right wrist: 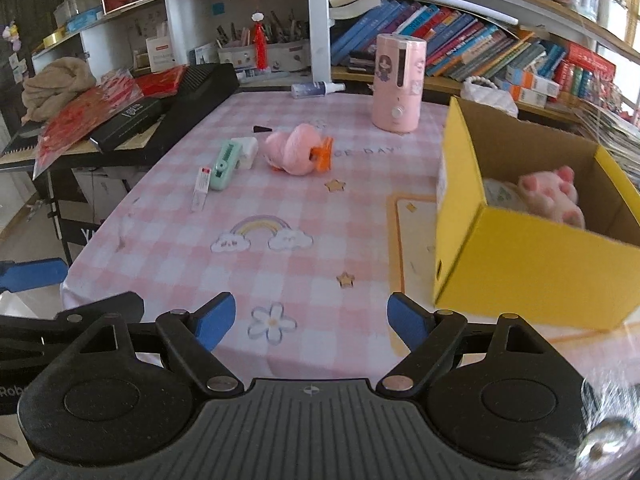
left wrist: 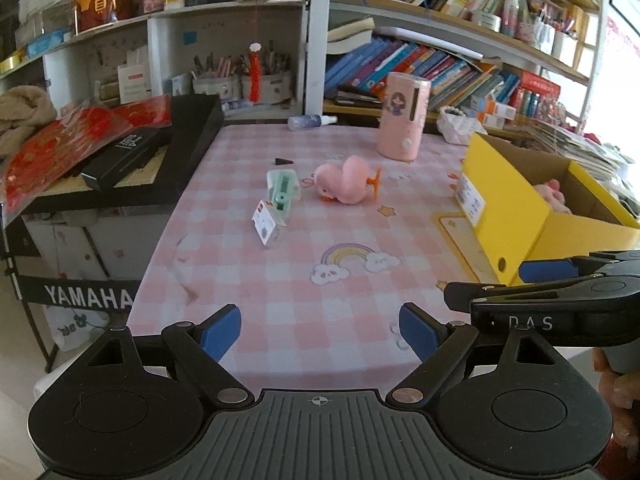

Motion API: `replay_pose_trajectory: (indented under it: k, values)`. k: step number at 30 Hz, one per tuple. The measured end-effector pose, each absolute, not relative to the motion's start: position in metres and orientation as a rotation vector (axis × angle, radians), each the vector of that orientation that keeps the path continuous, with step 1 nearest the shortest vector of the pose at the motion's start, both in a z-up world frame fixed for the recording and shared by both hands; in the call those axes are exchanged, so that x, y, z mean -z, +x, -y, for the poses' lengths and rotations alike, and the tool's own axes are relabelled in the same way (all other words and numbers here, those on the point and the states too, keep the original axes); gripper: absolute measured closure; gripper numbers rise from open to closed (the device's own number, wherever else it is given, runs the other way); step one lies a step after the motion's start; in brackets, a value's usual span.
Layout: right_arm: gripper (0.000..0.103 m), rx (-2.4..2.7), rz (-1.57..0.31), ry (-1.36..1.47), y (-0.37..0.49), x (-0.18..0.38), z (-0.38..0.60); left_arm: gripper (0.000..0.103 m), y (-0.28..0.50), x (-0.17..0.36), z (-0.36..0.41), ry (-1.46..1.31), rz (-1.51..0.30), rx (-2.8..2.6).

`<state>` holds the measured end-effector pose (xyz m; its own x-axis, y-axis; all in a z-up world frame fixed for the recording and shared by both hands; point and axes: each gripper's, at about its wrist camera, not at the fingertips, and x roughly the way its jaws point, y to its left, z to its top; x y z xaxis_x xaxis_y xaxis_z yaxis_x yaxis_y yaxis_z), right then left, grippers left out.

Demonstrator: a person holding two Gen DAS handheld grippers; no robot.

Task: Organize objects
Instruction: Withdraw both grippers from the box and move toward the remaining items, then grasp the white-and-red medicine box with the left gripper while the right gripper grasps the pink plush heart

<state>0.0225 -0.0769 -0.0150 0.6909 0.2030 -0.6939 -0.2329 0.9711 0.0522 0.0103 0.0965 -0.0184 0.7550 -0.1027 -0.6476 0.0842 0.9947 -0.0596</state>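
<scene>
Both tools hover over the near edge of a table under a pink checked cloth (right wrist: 280, 264). The left gripper (left wrist: 320, 330) stands wide open with nothing between its blue pads, and the right gripper (right wrist: 310, 322) is likewise spread and empty.

At mid-frame in both views lie the loose things: a pink plush duck (right wrist: 294, 154) on its side with orange feet, a mint-green stapler-like item (right wrist: 222, 166) beside a white box (right wrist: 246, 152), a small carton (right wrist: 201, 188) with a red mark, and a tiny black cone (right wrist: 262, 129). A pink cylindrical appliance (right wrist: 396, 82) stands behind them, a spray bottle (right wrist: 316, 89) lying farther back.

At right sits an open yellow box (right wrist: 520, 256) holding a pink plush paw (right wrist: 554, 196); its far side runs out of frame.

"YAMAHA" (left wrist: 88, 298) reads on a keyboard stand at lower left of the left view; "DAS" (left wrist: 530, 323) is printed on the other gripper's body. The cloth's lettering ends in "DAY"; the rest is blurred. Book spines on the shelves are unreadable.
</scene>
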Motion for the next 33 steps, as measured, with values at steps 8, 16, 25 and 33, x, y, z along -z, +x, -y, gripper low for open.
replay_pose_trajectory:
  k: [8,16,25,33]
  values:
    - [0.023,-0.27,-0.757,-0.093,0.067,0.014,0.069,0.015,0.047,0.022,-0.099,-0.047,-0.713,0.063]
    - [0.025,-0.278,-0.724,-0.082,0.106,0.009,0.071,0.015,0.077,0.023,-0.101,-0.062,-0.716,0.029]
    - [0.031,-0.301,-0.74,-0.038,0.151,0.009,0.07,0.033,0.12,0.031,-0.105,-0.064,-0.732,0.003]
    - [0.031,-0.326,-0.746,-0.051,0.191,0.011,0.058,0.053,0.17,0.052,-0.106,-0.051,-0.781,-0.018]
